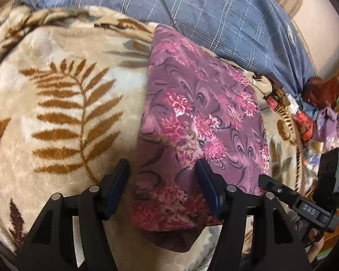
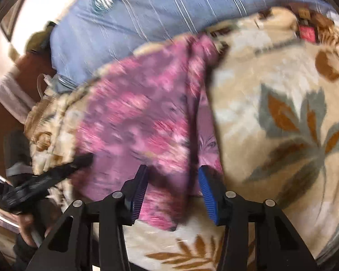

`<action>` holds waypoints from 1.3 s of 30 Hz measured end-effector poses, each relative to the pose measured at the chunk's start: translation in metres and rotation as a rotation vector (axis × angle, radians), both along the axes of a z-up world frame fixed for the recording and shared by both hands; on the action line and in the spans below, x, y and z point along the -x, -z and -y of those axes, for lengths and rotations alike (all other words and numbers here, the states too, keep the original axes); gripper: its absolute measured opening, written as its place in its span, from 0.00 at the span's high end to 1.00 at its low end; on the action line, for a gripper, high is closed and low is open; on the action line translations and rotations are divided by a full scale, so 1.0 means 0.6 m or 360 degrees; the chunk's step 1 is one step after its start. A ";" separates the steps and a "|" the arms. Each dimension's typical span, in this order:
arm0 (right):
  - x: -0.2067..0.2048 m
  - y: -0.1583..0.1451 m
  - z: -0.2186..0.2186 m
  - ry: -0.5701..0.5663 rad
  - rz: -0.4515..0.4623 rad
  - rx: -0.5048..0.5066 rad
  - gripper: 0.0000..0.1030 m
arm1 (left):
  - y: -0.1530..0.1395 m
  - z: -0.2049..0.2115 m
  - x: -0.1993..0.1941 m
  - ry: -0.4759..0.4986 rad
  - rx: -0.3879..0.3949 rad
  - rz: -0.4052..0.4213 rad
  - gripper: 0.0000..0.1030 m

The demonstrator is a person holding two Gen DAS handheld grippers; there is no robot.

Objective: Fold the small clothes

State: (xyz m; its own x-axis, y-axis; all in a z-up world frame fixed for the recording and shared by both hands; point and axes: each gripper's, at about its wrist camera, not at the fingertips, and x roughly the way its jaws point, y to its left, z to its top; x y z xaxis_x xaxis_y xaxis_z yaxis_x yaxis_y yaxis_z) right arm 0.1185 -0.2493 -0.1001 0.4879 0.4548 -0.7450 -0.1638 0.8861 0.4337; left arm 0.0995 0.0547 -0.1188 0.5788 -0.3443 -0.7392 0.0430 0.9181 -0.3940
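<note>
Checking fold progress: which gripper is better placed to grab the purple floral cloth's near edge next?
Left, probably. The left gripper is open with the near left edge of the cloth between its fingers on the blanket. The right gripper is open over the cloth too, but its view is blurred.

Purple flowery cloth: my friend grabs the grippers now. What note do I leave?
Left gripper: open, straddling the near edge of the cloth.
Right gripper: open, cloth between its fingers; the view is blurred.
The cloth lies on the blanket, apparently folded over once.
Left to do: probably another fold, then smooth it flat.
</note>
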 end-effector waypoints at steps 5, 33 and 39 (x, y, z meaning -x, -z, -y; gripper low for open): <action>0.030 -0.050 0.012 0.0020 0.0146 0.0096 0.96 | -0.024 0.012 0.035 -0.0029 -0.0058 0.0015 0.77; 0.177 -0.003 0.000 0.0145 -0.0060 0.0261 0.36 | 0.004 0.069 0.181 -0.0070 -0.0581 0.0008 0.40; 0.217 -0.041 0.000 0.0145 -0.0034 0.0285 0.33 | -0.030 0.071 0.224 -0.0034 -0.0606 0.0002 0.40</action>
